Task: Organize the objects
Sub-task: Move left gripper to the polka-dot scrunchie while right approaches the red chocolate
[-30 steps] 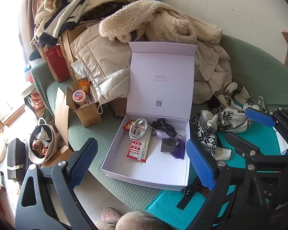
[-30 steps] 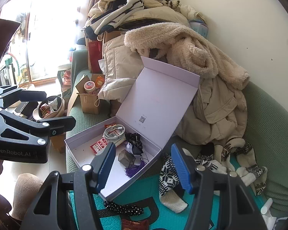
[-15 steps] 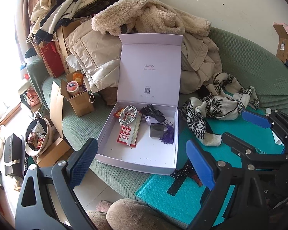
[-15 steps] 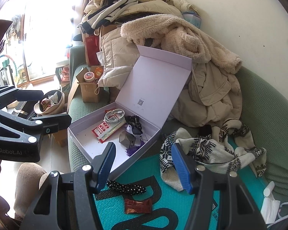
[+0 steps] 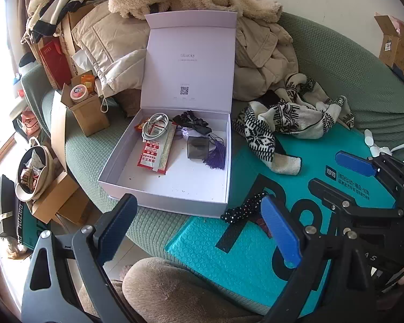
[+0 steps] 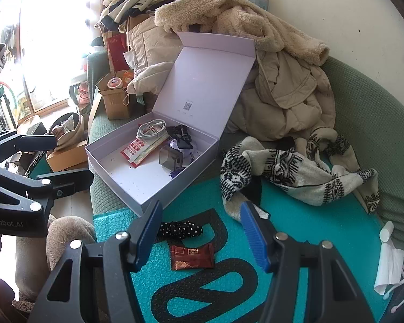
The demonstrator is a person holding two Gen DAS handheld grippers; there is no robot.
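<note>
Both grippers pulled back from the sofa; nothing is gripped.

Compared with a second ago, more of the teal mat [image 6: 296, 242] is seen, so a pick is judged not yet begun. Left to right: an open cardboard box [image 5: 90, 107] is seen at the sofa's left end; the white gift box [image 5: 172, 180], lid up, sits at the sofa's front edge, partly filled. On the mat just beside the box's right wall lie a dotted hair tie [image 6: 180, 230] and brown snack packet [image 6: 192, 255]. A patterned scarf [image 6: 291, 172] lies across the mat's far edge. Left gripper [image 5: 196, 231] and right gripper [image 6: 202, 231] are held agape, empty. Coats are piled against the wall.
</note>
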